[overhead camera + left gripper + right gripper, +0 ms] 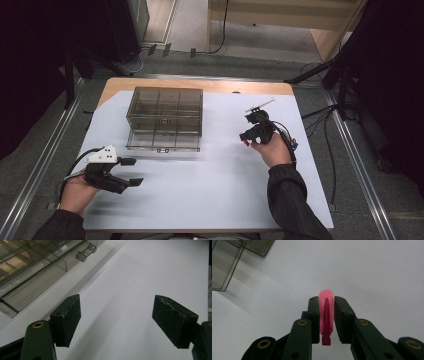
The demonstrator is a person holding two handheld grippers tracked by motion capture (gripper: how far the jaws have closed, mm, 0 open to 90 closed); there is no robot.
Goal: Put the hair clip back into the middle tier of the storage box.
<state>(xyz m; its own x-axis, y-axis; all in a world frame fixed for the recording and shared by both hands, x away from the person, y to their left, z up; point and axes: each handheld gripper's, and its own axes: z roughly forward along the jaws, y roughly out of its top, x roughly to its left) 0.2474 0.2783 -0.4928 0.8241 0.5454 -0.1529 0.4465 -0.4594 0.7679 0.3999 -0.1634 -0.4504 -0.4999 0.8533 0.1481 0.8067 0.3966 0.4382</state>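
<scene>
A white sheet (210, 190) covers the table. A smoky clear plastic box (165, 119) with compartments sits toward its far left. The left gripper (131, 171) hovers low, jaws spread wide. The right gripper (327, 315) pinches a small pink clip (326, 315), slim and glossy, its rounded end pointing away along the jaws.

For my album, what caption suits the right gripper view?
Right gripper, jaws shut on a pink clip, above the white table sheet.
</scene>
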